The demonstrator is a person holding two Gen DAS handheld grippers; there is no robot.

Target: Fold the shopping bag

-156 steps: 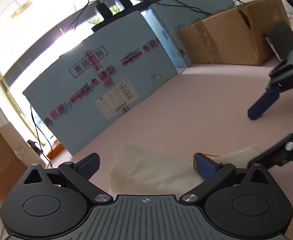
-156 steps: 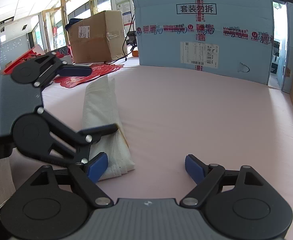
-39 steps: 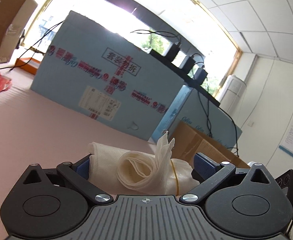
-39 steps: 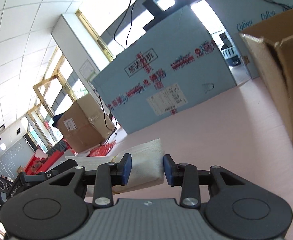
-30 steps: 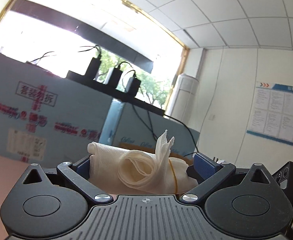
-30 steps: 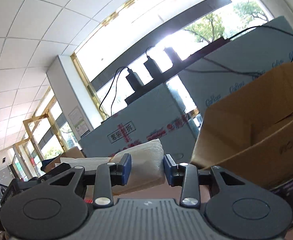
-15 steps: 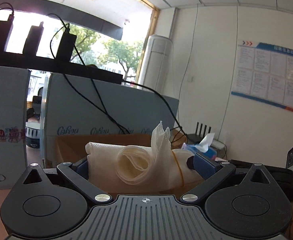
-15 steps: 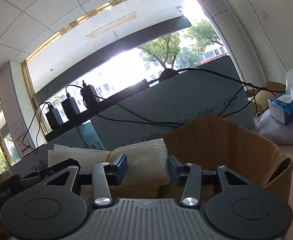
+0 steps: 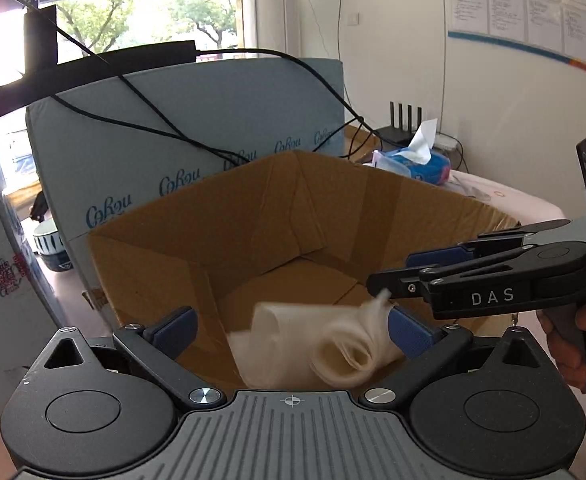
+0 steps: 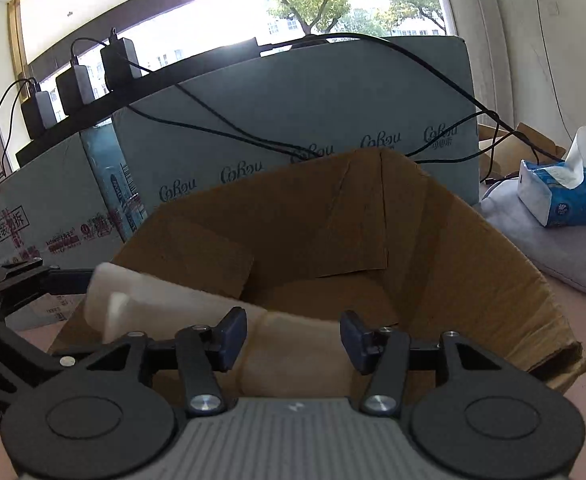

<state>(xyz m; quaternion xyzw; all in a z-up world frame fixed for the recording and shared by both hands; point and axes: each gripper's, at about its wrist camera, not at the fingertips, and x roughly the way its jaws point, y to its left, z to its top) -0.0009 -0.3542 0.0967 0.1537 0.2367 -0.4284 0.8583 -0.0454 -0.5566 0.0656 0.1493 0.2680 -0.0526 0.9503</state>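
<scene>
Above one cardboard box (image 9: pixel 277 216), both grippers' jaws gape, right's just widening, one rolled bag (image 9: pixel 333 344) loose between.

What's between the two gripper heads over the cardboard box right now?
The rolled white shopping bag, blurred, spans from the open left gripper to the right gripper, whose jaws have just been opening, above the cardboard box. Both wrist views show it.

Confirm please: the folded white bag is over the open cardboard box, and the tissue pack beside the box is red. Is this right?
One detail is wrong. The tissue pack is blue, not red, as the right wrist view shows. The folded white bag is indeed over the open cardboard box.
</scene>
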